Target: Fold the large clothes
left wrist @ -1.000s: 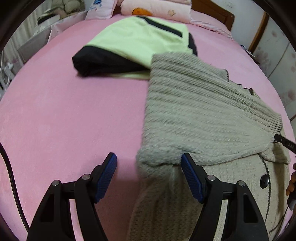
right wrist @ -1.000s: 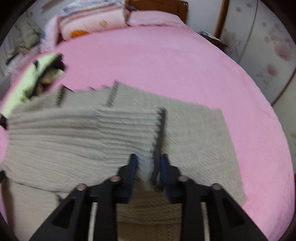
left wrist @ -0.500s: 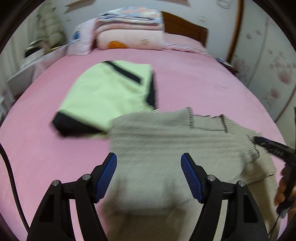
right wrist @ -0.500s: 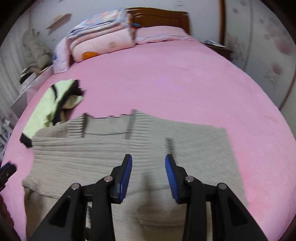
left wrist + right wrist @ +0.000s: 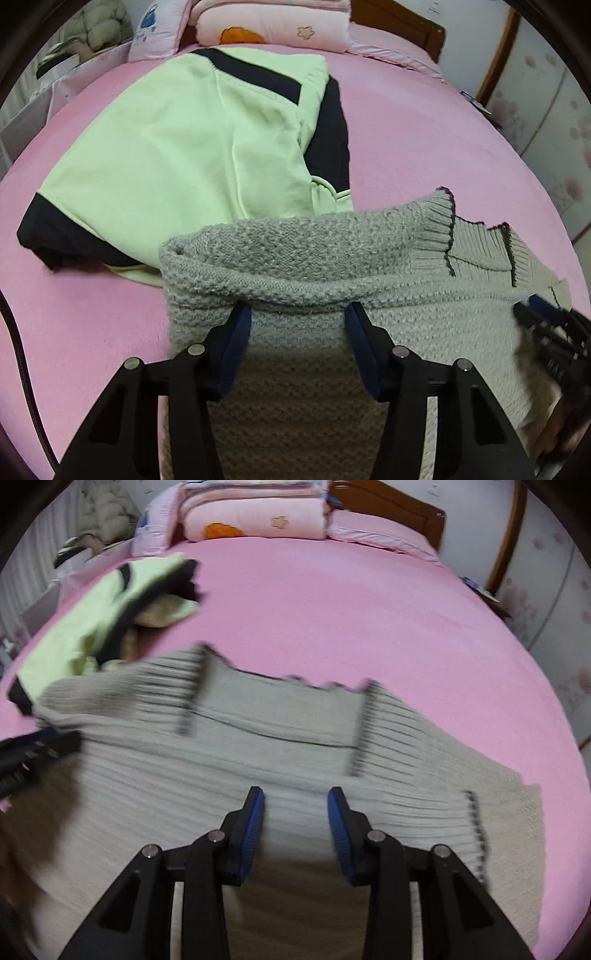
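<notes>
A grey knit cardigan point(image 5: 303, 266) lies on the pink bed, its sleeves folded across the body; it also shows in the right wrist view point(image 5: 280, 738), blurred. My left gripper point(image 5: 297, 321) is open, its jaws low over the folded sleeve's near edge. My right gripper point(image 5: 295, 805) is open over the cardigan's middle, holding nothing. The right gripper's tip point(image 5: 543, 314) shows at the right edge of the left wrist view. The left gripper's tip point(image 5: 33, 746) shows at the left edge of the right wrist view.
A folded green and black garment point(image 5: 184, 140) lies on the bed point(image 5: 74, 332) just beyond the cardigan, partly under its sleeve. Pillows and quilts point(image 5: 255, 517) stack at the wooden headboard. A wardrobe point(image 5: 546, 110) stands to the right.
My right gripper has let go of the sleeve and opened. Both grippers have moved forward and down over the cardigan. The left jaws have narrowed a little.
</notes>
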Demonstrator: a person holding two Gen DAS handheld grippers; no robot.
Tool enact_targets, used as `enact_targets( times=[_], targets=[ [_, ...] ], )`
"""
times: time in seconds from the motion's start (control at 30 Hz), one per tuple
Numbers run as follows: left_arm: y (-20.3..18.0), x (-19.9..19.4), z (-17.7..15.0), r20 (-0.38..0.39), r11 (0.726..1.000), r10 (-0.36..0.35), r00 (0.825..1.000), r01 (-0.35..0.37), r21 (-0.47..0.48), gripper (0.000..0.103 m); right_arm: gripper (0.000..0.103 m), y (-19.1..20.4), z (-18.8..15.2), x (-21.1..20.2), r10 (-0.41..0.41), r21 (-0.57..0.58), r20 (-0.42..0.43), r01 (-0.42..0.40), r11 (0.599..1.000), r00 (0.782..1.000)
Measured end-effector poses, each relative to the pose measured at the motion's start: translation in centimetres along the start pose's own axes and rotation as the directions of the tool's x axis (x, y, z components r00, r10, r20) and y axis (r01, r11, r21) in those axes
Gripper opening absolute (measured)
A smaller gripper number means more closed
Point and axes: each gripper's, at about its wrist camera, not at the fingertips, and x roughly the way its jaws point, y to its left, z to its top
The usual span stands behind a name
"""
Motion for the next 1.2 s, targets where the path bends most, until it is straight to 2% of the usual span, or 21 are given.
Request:
enact_targets(
  times=[0.2, 0.27, 0.37, 0.43, 0.63, 0.73, 0.9, 1.07, 1.2],
  targets=[
    [-0.4, 0.1, -0.2, 0.004, 0.997, 0.007, 1.000, -0.007, 0.083, 0.053, 0.035, -7.0, -3.3, -1.0, -0.083, 0.054, 0.017, 0.082, 0.995, 0.996],
    [-0.6, -0.1, -0.2, 0.000, 0.995, 0.013, 1.000, -0.013, 0.096, 0.053, 0.049, -9.3, -4.2, -1.3, -0.093, 0.106, 0.002, 0.092, 0.990, 0.996],
    [-0.9, -0.9, -0.3, -0.015, 0.993, 0.053, 0.998, -0.051, 0.109, 0.054, 0.049, -11.8, -4.9, -2.6, -0.072, 0.193, -0.015, 0.074, 0.978, 0.997],
    [-0.9, -2.0, -0.6, -0.016, 0.992, 0.070, 0.997, -0.067, 0.108, 0.064, 0.049, -12.3, -5.3, -3.8, -0.087, 0.207, -0.016, 0.088, 0.974, 0.996],
    [-0.2, -8.9, -2.5, 0.032, 0.996, 0.044, 0.999, -0.046, 0.082, 0.083, 0.049, -12.3, -6.6, -9.6, -0.061, 0.200, 0.033, 0.053, 0.978, 0.998],
    [-0.2, -12.9, -3.8, 0.051, 0.995, 0.033, 0.998, -0.038, 0.090, 0.083, 0.050, -11.7, -7.7, -13.0, -0.040, 0.186, 0.059, 0.029, 0.982, 0.997],
    [-0.8, -20.6, -7.4, 0.131, 0.989, 0.036, 0.991, -0.054, 0.137, 0.083, 0.051, -10.7, -9.3, -19.1, 0.019, 0.177, 0.119, -0.040, 0.983, 0.993],
    [-0.9, -27.3, -11.8, 0.177, 0.990, 0.019, 0.984, -0.042, 0.132, 0.083, 0.051, -9.8, -11.9, -25.8, 0.063, 0.149, 0.210, -0.095, 0.984, 0.976],
    [-0.7, -30.0, -15.5, 0.202, 0.993, 0.024, 0.979, -0.047, 0.111, 0.083, 0.052, -9.5, -14.9, -30.2, 0.086, 0.129, 0.276, -0.126, 0.984, 0.957]
  ],
)
